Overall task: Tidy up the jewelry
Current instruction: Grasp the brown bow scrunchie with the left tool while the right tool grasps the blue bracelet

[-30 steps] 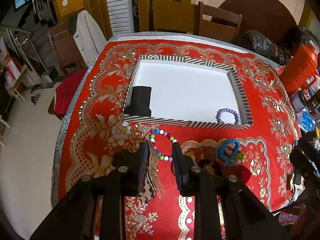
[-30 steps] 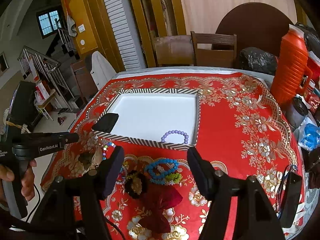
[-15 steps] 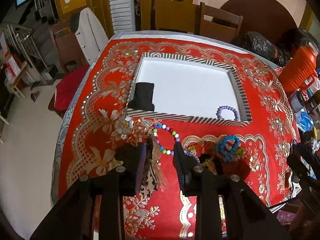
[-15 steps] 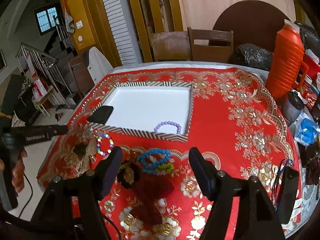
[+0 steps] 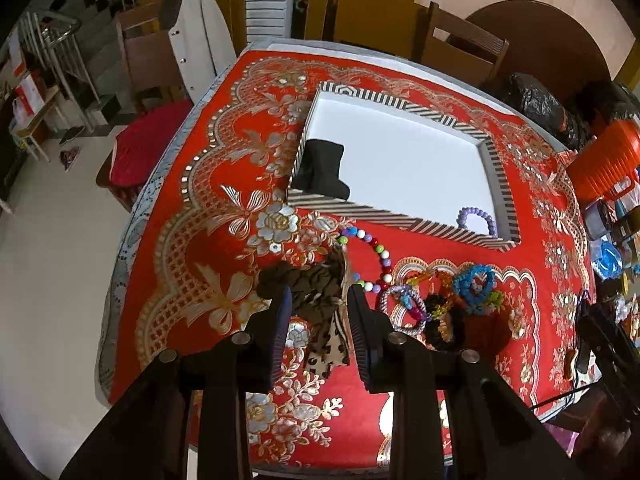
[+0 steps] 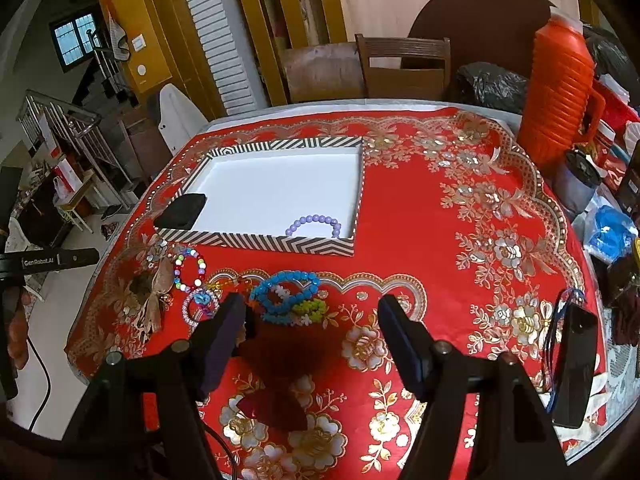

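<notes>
Brown ruffled fabric hair bow (image 5: 320,292), leopard-print tails, lying flat on the bench's red-and-gold cloth (image 5: 224,184), between the spread left claw (image 5: 318,304) fingers, unpinched. Right claw (image 6: 312,320) spread over dark red bow (image 6: 280,356). Striped tray (image 5: 400,222) beyond.

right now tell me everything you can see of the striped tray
The striped tray is a shallow rectangular box with low black-and-white zigzag walls and a plain white floor, cardboard by the look of it. It sits flat on the red floral tablecloth, beyond the loose pile of jewelry. Inside, a purple bead bracelet lies in the near right corner and a black pouch-like thing leans over the near left corner. Most of the floor is bare. Neither pair of tongs touches it.
</notes>
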The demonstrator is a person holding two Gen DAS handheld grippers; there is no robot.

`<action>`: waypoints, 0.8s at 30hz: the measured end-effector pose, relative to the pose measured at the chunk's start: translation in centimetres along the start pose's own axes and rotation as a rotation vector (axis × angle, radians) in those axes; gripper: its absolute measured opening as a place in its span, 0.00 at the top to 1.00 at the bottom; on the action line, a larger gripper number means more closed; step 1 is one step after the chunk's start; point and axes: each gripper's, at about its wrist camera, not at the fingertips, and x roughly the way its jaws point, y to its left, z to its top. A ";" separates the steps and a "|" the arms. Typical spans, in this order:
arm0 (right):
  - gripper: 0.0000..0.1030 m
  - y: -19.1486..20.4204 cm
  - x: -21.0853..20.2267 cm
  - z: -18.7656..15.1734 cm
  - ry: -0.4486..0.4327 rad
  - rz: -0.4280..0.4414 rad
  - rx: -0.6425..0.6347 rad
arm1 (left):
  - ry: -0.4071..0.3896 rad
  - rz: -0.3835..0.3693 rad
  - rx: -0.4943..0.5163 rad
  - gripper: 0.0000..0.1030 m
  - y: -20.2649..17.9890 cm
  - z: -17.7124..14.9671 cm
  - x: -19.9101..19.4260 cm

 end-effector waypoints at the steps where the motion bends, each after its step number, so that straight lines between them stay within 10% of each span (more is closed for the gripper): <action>1: 0.30 0.0 0.2 -0.1 0.005 0.001 0.000 | 0.005 -0.006 -0.001 0.91 0.1 -0.1 0.1; 24: 0.30 0.0 5.7 -0.2 0.105 0.030 0.015 | 0.174 -0.091 0.004 0.91 -0.1 -0.9 4.5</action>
